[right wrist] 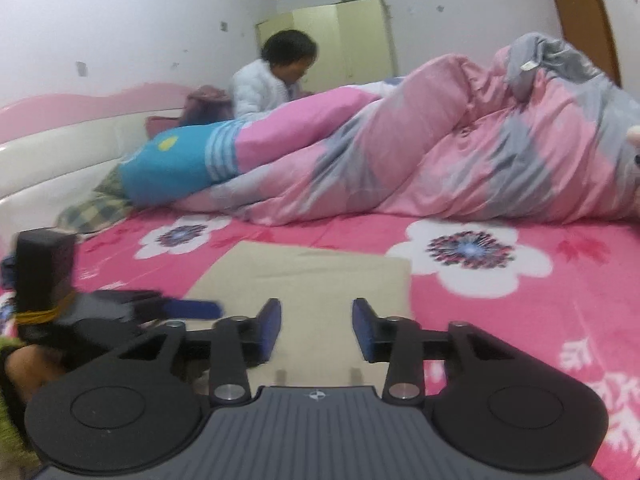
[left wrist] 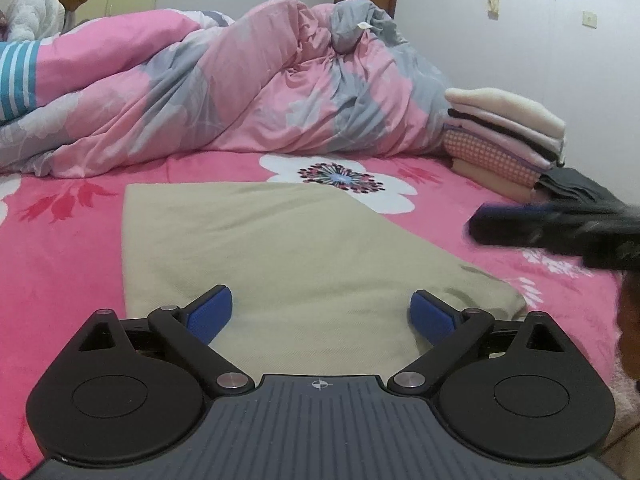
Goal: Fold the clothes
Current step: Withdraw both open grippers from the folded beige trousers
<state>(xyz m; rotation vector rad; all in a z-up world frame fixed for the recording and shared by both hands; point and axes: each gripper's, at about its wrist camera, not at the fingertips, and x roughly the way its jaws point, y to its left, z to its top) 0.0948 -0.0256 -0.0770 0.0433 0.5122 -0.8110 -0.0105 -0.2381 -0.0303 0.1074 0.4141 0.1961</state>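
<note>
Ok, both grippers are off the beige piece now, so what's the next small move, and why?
Probably carry the folded beige garment to the stack of folded clothes by the wall. It lies flat and squared on the pink bedsheet, and both the left gripper and right gripper are open and empty.

one beige garment [left wrist: 280, 248], one folded stack [left wrist: 508, 136], one duvet [left wrist: 248, 92]
</note>
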